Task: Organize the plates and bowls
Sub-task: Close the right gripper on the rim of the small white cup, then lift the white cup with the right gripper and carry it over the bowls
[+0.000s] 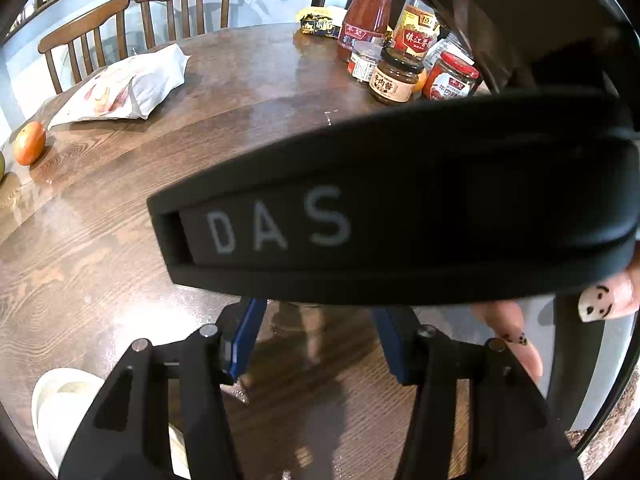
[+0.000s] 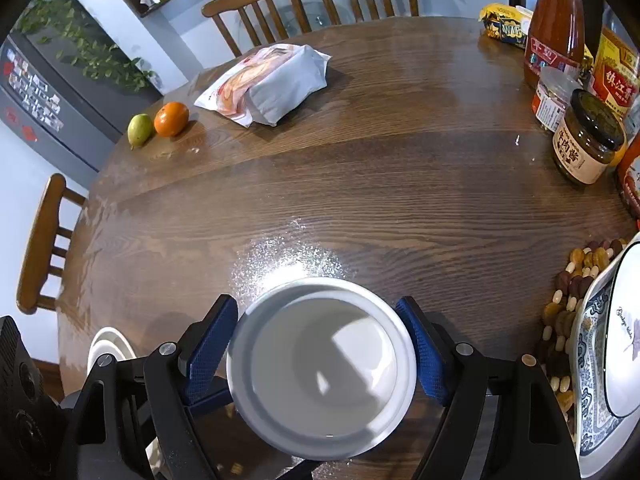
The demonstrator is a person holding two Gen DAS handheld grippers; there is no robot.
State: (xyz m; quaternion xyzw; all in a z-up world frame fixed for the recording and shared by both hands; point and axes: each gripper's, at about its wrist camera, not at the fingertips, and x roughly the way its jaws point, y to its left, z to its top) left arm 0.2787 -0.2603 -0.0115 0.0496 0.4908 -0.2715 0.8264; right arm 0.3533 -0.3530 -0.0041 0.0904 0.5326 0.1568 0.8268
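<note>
Between right tool (image 2: 322,354) pads: white bowl (image 2: 322,368)

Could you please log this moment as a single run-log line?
right gripper: shut on white bowl | left gripper: nothing visibly held | patterned plate: on table

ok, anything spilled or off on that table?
Yes. Mixed nuts and beans lie loose on the wooden table, around the blue-patterned plate at the right edge. Pale powdery specks dust the wood just beyond the white bowl.
</note>
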